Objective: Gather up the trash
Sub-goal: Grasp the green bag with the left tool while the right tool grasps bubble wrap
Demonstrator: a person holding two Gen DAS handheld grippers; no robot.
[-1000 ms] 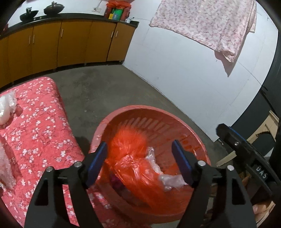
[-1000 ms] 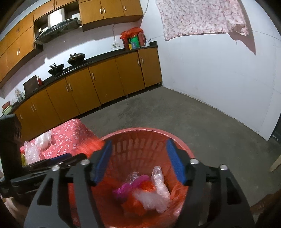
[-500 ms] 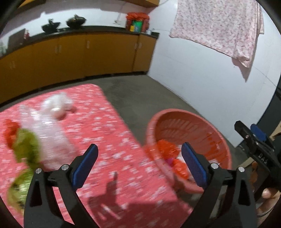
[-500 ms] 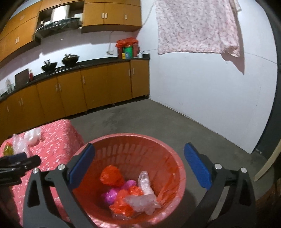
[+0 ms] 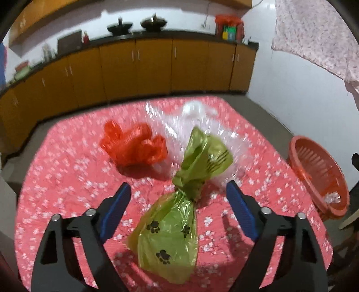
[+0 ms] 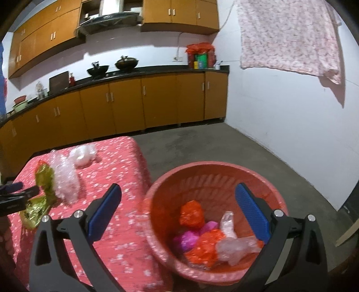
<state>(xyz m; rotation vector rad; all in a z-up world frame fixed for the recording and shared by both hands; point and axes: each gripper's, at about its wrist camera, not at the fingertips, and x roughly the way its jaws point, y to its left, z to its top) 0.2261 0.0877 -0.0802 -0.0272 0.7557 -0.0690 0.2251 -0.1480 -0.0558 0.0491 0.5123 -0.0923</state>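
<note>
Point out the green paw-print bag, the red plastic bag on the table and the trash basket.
green paw-print bag [image 5: 170, 238]: left wrist view, on its lower bulge.
red plastic bag [image 5: 134, 147]: left wrist view, on its crumpled middle.
trash basket [image 6: 197, 167]: right wrist view, on its far rim.

place: home kitchen | upper half: orange base cabinets [image 6: 143, 103] under dark counter [image 6: 157, 70] | wall cabinets [image 6: 179, 11] top | woks [image 6: 126, 63] on counter, upper centre | floral cloth [image 6: 289, 38] hanging upper right | concrete floor [image 6: 213, 143] centre
</note>
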